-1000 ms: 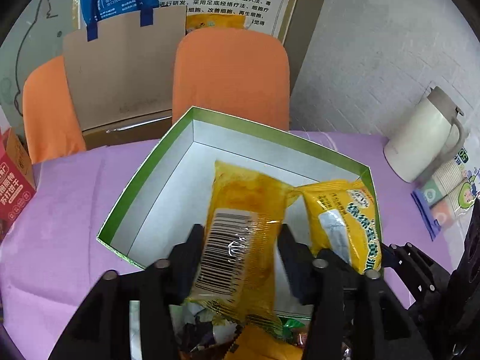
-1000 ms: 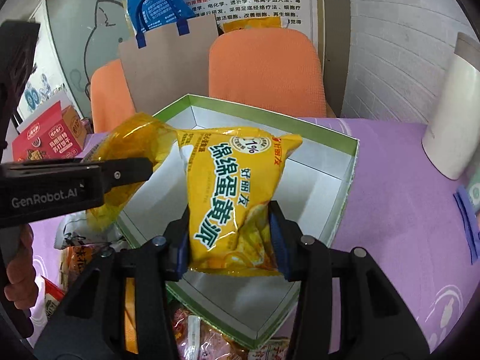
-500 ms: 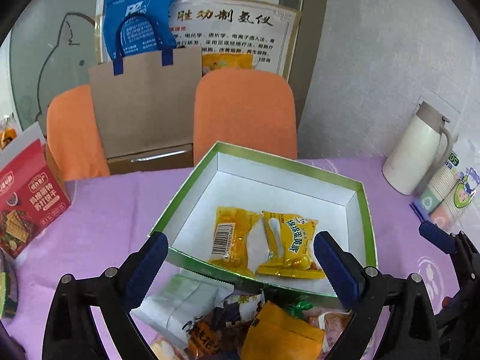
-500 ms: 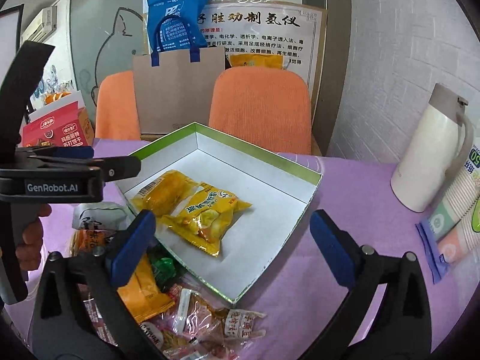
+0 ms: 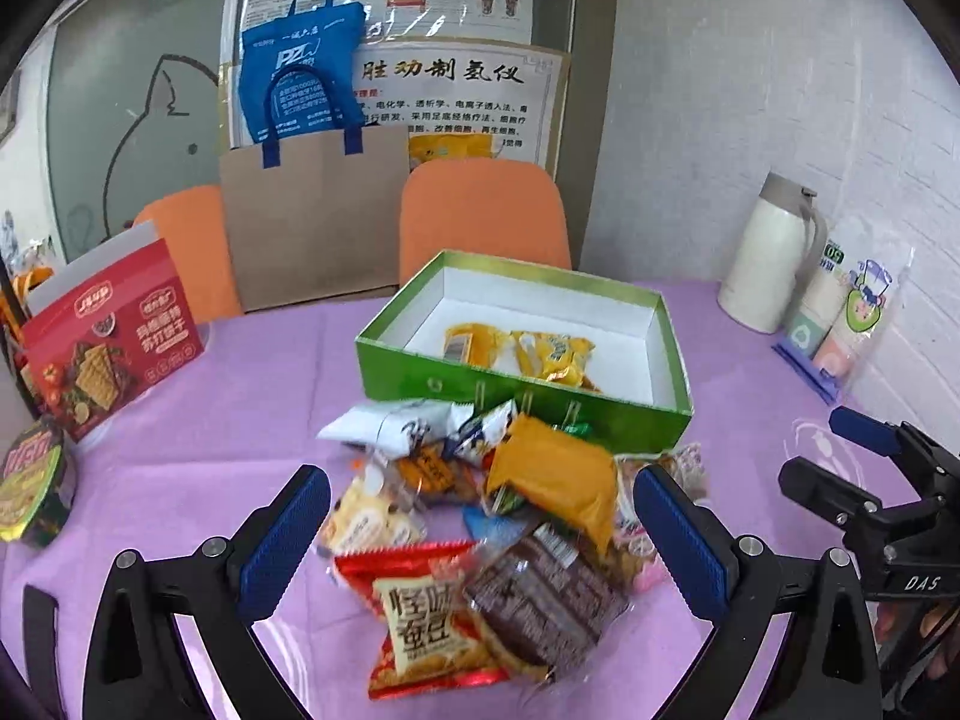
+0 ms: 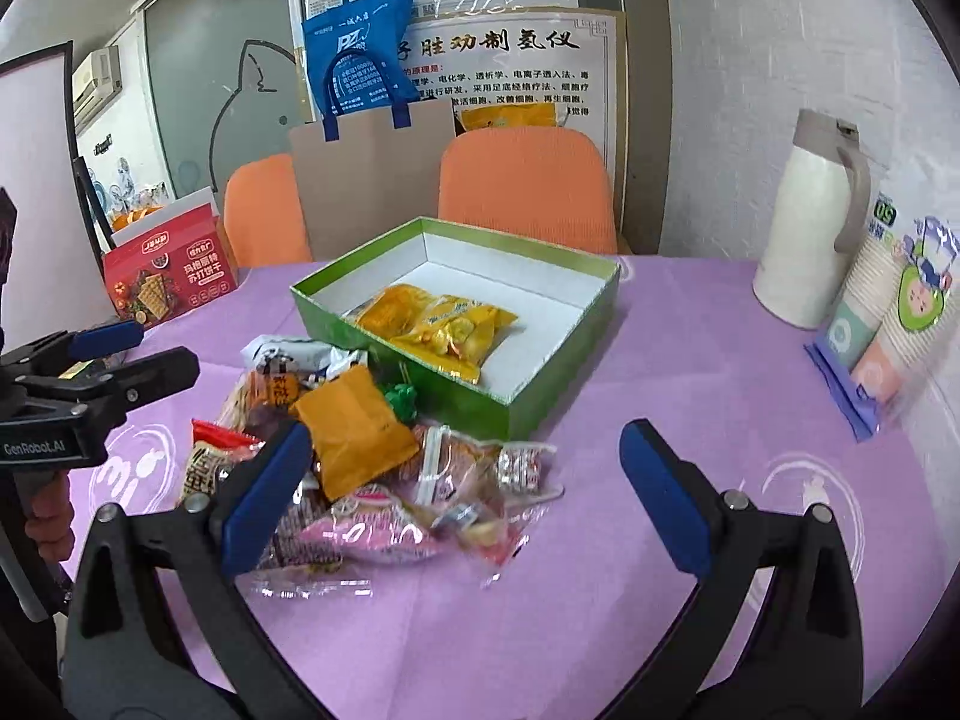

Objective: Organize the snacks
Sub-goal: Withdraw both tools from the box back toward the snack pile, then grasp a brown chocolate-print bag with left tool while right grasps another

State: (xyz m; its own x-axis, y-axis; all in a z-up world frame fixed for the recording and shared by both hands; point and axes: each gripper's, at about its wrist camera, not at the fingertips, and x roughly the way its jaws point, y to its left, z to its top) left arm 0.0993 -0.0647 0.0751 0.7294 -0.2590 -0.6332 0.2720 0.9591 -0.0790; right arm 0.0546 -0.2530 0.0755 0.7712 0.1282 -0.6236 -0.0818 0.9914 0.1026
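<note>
- The near wall of the green cardboard box with white lining (image 5: pixel 528 387) hides the lower edges of the two yellow snack packets (image 5: pixel 522 351) lying side by side on its floor, as seen from the left wrist.
- The heap of mixed wrapped snacks (image 5: pixel 480 516) on the purple-clothed counter (image 5: pixel 240 408) just in front of the box overlaps heavily; the lower packets are mostly covered and cannot be told apart.
- An orange-brown pouch (image 6: pixel 351 429) lies on top of the heap.
- The left gripper (image 5: pixel 480 534) hovers above the heap, blue pads spread wide, holding nothing.
- The right gripper (image 6: pixel 459 495) hovers over the heap's right edge, likewise spread wide and empty.
- Both handles are cut off by the lower frame edge.
- A hand (image 6: pixel 51 516) on the left gripper's handle is only partly visible.
</note>
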